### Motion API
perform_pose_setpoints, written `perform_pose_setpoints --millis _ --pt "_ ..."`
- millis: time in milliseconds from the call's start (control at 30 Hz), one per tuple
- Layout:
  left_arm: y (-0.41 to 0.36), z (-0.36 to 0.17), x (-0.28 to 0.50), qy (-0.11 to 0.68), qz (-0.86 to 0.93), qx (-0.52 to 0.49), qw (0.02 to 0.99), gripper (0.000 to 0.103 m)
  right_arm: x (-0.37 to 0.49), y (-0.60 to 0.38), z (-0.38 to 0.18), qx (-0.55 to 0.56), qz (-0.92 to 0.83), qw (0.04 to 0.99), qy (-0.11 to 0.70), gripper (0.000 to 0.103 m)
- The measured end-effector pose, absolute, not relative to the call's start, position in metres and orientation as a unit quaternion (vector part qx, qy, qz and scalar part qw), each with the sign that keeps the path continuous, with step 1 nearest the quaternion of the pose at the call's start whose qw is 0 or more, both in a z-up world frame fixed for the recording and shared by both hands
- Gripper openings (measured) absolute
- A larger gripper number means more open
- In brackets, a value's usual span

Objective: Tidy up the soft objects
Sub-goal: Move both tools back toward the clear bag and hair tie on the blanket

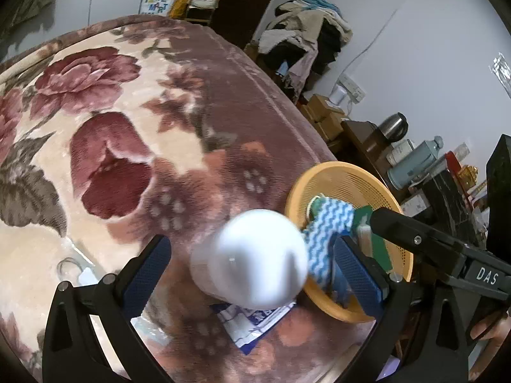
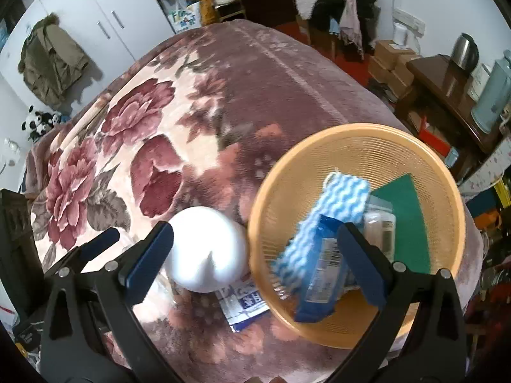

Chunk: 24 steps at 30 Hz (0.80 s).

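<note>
An orange mesh basket (image 2: 424, 159) (image 1: 348, 175) sits on the floral blanket (image 1: 111, 102) at the right. In it lie a blue-and-white wavy cloth (image 2: 338, 201) (image 1: 329, 226), a green scouring pad (image 2: 408, 217) and a blue packet (image 2: 322, 265). A white rounded soft object (image 1: 258, 258) (image 2: 206, 249), blurred, is between the open fingers of my left gripper (image 1: 252, 274), with no contact visible. It stands over a blue-and-white packet (image 2: 244, 303) (image 1: 252, 319) on the blanket. My right gripper (image 2: 265, 261) is open and empty, above the basket's left rim.
A bedside table (image 2: 447, 73) with a kettle (image 2: 464, 51) and flasks stands at the right. A chair piled with clothes (image 1: 306, 35) is beyond the bed. White wardrobes (image 2: 95, 25) and a hanging jacket are at the far left.
</note>
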<state>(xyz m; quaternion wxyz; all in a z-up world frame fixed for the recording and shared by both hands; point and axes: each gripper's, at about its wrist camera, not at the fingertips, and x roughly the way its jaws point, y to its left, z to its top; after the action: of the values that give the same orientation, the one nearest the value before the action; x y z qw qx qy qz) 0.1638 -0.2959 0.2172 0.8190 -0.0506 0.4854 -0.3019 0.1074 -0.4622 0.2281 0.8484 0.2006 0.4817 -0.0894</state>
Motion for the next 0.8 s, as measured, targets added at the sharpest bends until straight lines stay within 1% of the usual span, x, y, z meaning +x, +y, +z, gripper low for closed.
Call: perform_pose_setpoints --millis 800 --pt "-0.184 0.196 0.191 0.49 -0.248 -0.096 0.83 0.102 0.154 -0.358 0.225 0.135 -0.033 0.853 0.504 0.103"
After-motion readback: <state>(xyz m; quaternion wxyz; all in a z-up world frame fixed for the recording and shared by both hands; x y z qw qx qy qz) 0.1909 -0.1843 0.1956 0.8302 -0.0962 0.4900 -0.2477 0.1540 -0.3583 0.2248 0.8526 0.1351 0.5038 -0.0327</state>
